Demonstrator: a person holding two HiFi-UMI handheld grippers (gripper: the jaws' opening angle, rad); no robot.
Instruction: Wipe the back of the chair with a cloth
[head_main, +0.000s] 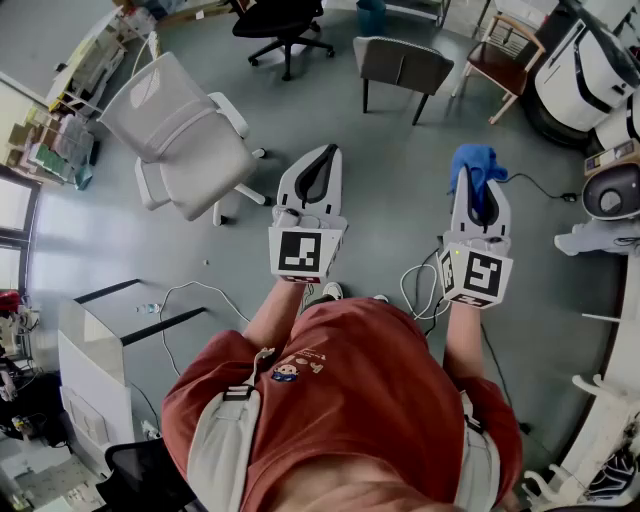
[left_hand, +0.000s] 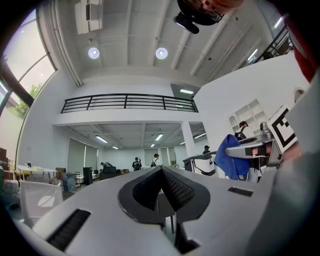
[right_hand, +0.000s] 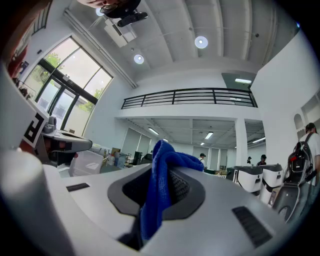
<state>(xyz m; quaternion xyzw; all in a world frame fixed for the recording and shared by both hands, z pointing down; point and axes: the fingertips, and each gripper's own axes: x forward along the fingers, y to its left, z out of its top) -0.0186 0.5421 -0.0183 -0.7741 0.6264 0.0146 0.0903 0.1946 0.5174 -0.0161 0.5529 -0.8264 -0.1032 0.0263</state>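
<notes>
A white office chair (head_main: 185, 140) stands on the grey floor (head_main: 400, 150) at the upper left of the head view, tilted, with its back towards the camera and well apart from both tools. To its right the left hand-held gripper (head_main: 327, 153) is held out over the floor. Its own view shows the jaws pressed together with nothing between them. Beyond it, near the top edge, stand a black office chair (head_main: 283, 22) and then a grey chair (head_main: 402, 62). Further right the right hand-held gripper (head_main: 479, 187) is level with the left one. It is pinching a blue cloth (head_main: 472, 160), which bunches up over the jaw tips and hangs down between the pads. A wooden chair (head_main: 505, 55) stands at the upper right.
</notes>
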